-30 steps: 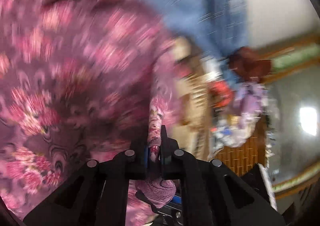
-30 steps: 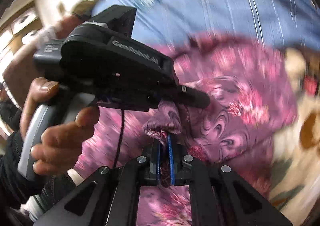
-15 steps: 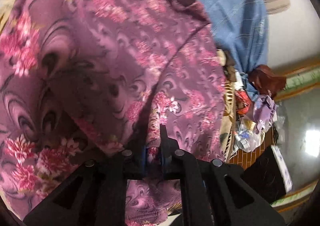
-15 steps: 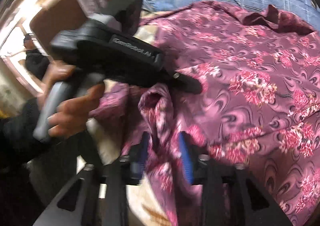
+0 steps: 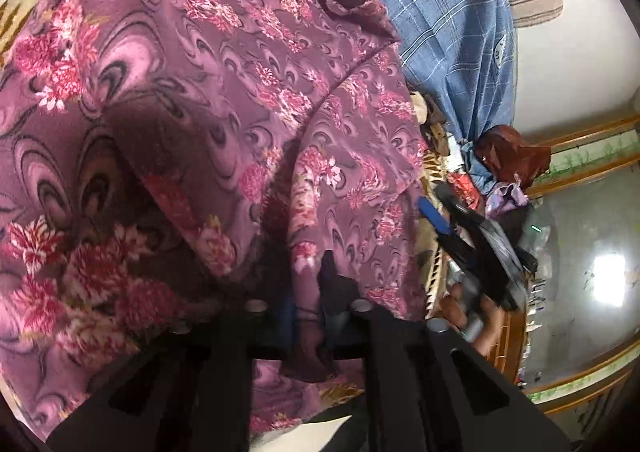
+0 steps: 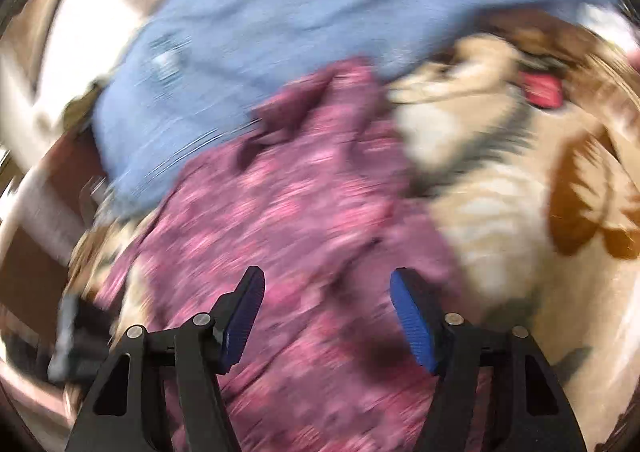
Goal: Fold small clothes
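Purple floral garment [image 5: 224, 100], spread on the patterned bedding [image 6: 500, 220]: our left gripper [image 5: 306, 316] pinches its edge, our right gripper [image 6: 326, 316], just opened, holds nothing, so we judge one-handed pulling may undo the fold.

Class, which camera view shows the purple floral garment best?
The left wrist view: the purple floral garment is sharp there, its flowers clear, a fold pinched in the left tongs. The right wrist view shows it only as a motion-blurred purple mass.
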`<state>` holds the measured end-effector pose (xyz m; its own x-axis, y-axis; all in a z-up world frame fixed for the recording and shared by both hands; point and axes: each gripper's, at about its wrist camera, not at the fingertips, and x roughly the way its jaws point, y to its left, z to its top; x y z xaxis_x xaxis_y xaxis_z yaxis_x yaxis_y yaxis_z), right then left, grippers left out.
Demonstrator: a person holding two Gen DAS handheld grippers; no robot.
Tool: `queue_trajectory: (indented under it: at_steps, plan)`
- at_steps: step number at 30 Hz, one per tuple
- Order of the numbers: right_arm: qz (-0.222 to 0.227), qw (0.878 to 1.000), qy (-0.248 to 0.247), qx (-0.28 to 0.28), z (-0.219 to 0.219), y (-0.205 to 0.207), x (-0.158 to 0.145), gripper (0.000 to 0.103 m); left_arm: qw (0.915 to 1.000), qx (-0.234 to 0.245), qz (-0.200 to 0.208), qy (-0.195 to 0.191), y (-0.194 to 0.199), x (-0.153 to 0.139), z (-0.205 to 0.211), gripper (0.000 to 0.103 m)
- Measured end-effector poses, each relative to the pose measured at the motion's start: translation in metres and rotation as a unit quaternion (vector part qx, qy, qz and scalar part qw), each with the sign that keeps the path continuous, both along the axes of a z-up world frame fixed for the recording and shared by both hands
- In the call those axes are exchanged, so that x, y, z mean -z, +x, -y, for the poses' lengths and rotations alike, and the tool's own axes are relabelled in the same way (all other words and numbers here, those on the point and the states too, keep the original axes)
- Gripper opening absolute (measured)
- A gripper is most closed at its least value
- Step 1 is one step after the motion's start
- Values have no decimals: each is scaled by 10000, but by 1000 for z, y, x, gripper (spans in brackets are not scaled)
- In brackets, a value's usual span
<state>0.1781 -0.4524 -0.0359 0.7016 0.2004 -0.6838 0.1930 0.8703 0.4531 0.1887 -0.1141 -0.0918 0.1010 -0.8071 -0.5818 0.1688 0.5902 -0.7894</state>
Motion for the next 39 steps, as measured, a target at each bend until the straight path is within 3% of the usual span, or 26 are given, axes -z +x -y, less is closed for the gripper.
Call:
queue_trajectory:
  at_steps: [3, 5, 6, 7, 8, 9, 11, 12, 13, 15, 17, 18, 19, 21, 23, 27, 30, 32, 33, 34, 35, 36, 37, 39]
  plan:
    - [-72, 9993, -372, -45, -8, 15, -1, 48, 9999, 65, -20, -157, 1, -2, -2, 6]
    - [-114, 9989, -458, 0, -8, 14, -1, 11, 9972, 126, -216, -701, 4, -3, -8, 5]
    - [5, 9994, -351, 18, -5, 7, -3, 4, 9940, 162, -308, -1038, 5, -5, -12, 5]
    - [124, 9993, -337, 65, -3, 4, -7, 4, 9921, 137, -308, -1211, 7, -9, -16, 5]
    - [213, 9989, -408, 83, -5, 0, -10, 4, 9933, 41, -220, -1138, 9, -12, -21, 6]
    - [204, 9989, -423, 44, -3, -3, -9, 11, 9956, -47, -142, -927, 11, -13, -23, 6]
    - [32, 9996, -273, -99, -7, -6, -5, 20, 9996, -248, 120, 30, 14, -9, -23, 7]
    - [45, 9997, -199, -108, -10, -10, -6, 29, 9984, -290, 198, 449, 15, -5, -21, 9]
    - [67, 9997, -175, -130, -13, -17, -7, 45, 9973, -268, 185, 663, 15, -1, -20, 9]
    - [82, 9993, -262, -268, -25, -33, -14, 61, 9977, -346, -12, 576, 13, -6, -29, 16]
    - [172, 9982, -381, -439, -39, -60, -23, 66, 9967, -569, 202, 536, 0, -29, -49, 41]
    - [190, 9980, -396, -456, -44, -76, -25, 72, 9944, -753, 478, 570, -13, -42, -63, 65]
    - [195, 9983, -342, -421, -46, -92, -26, 79, 9908, -981, 677, 644, -25, -49, -73, 73]
    - [129, 9990, -76, -414, -49, -122, -20, 81, 9800, -1396, 926, 1072, -48, -51, -92, 73]
    - [135, 9986, 63, -517, -60, -144, -15, 81, 9726, -1509, 785, 1583, -65, -39, -99, 73]
    - [71, 9924, -205, -1208, -108, -148, -13, 81, 9624, -1443, 660, 2205, -79, -13, -95, 73]
    - [-302, 9866, -659, -1462, -137, -135, 3, 77, 9505, -1520, 791, 2591, -82, -4, -85, 72]
    - [-675, 9825, -1036, -1394, -148, -127, 22, 76, 9385, -1378, 1035, 2992, -88, -8, -72, 51]
    - [-854, 9790, -1262, -1355, -153, -125, 30, 68, 9253, -1230, 1241, 3366, -91, -8, -61, 25]
    - [-979, 9721, -1676, -1316, -159, -125, 37, 58, 9181, -1116, 1371, 3548, -94, -8, -57, 9]
    - [-1011, 9661, -2014, -1257, -162, -127, 40, 50, 9200, -1073, 1405, 3499, -96, -10, -59, 5]
    - [-1012, 9643, -2134, -1200, -161, -129, 41, 36, 9258, -1049, 1363, 3366, -97, -11, -59, 3]
    - [-995, 9656, -2109, -1147, -158, -132, 39, 24, 9304, -1087, 1329, 3238, -100, -14, -66, 3]
    - [-936, 9724, -1837, -1088, -146, -138, 33, 7, 9316, -1195, 1428, 3123, -107, -27, -73, 3]
